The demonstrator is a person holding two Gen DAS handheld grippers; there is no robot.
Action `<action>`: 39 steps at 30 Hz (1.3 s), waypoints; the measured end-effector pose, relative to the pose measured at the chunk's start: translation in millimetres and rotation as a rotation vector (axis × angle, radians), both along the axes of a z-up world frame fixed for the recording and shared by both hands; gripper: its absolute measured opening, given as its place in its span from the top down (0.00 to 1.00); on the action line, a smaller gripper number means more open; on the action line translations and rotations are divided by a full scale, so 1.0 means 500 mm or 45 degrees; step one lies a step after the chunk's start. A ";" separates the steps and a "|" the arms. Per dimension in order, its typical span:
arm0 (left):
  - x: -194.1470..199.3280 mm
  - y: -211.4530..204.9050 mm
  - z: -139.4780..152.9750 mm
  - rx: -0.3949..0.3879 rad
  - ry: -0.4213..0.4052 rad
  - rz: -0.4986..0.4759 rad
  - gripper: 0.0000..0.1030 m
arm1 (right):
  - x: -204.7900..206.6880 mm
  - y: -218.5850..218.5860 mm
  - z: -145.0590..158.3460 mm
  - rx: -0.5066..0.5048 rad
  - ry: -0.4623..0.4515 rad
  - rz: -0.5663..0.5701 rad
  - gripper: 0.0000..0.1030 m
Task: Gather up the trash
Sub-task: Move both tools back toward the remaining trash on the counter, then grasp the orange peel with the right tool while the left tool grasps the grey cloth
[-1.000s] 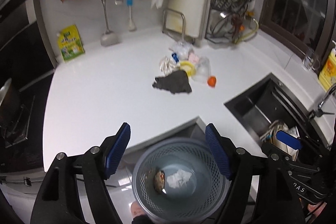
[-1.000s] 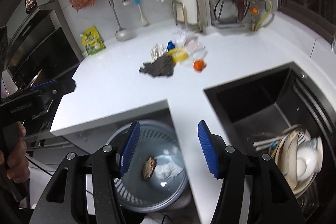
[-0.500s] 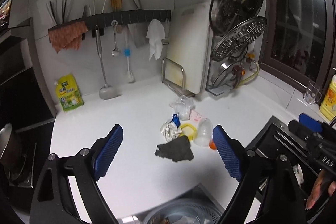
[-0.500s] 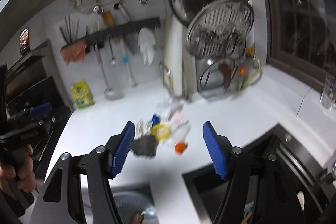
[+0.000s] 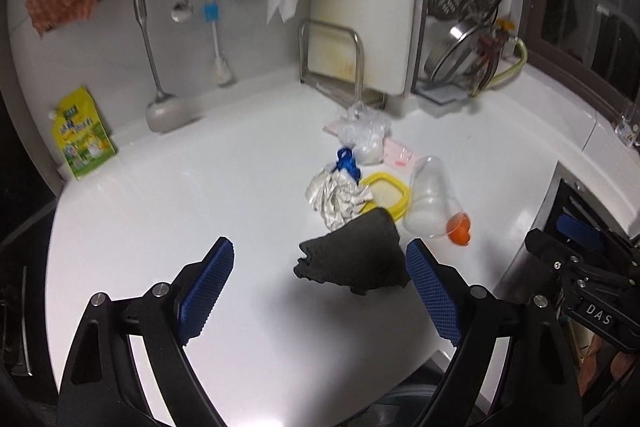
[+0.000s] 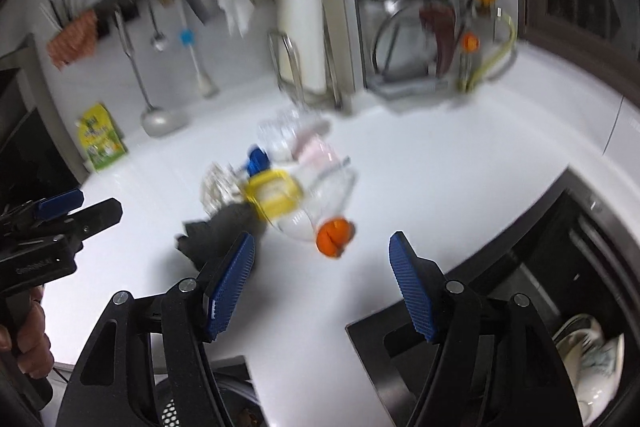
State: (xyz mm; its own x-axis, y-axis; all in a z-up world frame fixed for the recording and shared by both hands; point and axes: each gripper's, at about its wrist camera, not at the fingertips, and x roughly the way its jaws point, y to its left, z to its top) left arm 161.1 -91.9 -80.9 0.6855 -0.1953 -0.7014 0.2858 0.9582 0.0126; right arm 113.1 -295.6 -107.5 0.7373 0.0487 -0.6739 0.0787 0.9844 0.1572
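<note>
We hold both tools spread wide and empty above the white counter [image 5: 168, 195]. The left tool [image 5: 320, 291] fills the bottom of its frame, its blue pads apart, and the dark cloth [image 5: 354, 257] lies between them, just past the tips. The trash sits in one heap at centre right of that frame: the cloth nearest us, a crumpled wrapper [image 5: 336, 197] touching its far edge, a yellow lid [image 5: 386, 193] beside that, and a clear cup [image 5: 430, 199] on its side with an orange piece [image 5: 459, 229] at its mouth. A clear bag [image 5: 362, 131] lies further back, near the rack [image 5: 332, 63].

To the left of the heap the counter is bare as far as the green pouch [image 5: 82, 143] and the wall. At the right edge of the frame the counter ends at the sink [image 6: 540, 291].

In the right view, which is blurred, the right tool [image 6: 322, 287] hangs at the bottom centre with the orange piece [image 6: 334, 233] just beyond its tips. The counter's near edge runs under both tools, with a basket [image 6: 172, 407] below it.
</note>
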 end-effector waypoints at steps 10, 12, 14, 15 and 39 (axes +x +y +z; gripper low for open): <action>0.076 -0.024 -0.113 0.013 0.093 0.000 0.16 | 0.080 -0.020 -0.116 0.026 0.108 -0.025 0.35; 0.085 -0.028 -0.127 0.014 0.108 -0.001 0.16 | 0.094 -0.020 -0.129 0.035 0.117 -0.015 0.35; 0.091 -0.031 -0.138 0.023 0.116 -0.001 0.17 | 0.105 -0.018 -0.137 0.032 0.124 -0.012 0.35; 0.094 -0.032 -0.142 0.023 0.121 -0.002 0.17 | 0.111 -0.016 -0.144 0.030 0.129 -0.006 0.35; 0.110 -0.037 -0.161 0.002 0.164 -0.007 0.16 | 0.164 0.021 -0.165 -0.087 0.210 0.072 0.80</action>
State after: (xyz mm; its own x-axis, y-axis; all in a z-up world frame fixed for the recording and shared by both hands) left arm 216.0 -110.1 -161.5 0.5889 -0.1976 -0.7837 0.2902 0.9567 -0.0231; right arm 195.2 -285.1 -190.2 0.6137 0.0366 -0.7887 0.0423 0.9960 0.0792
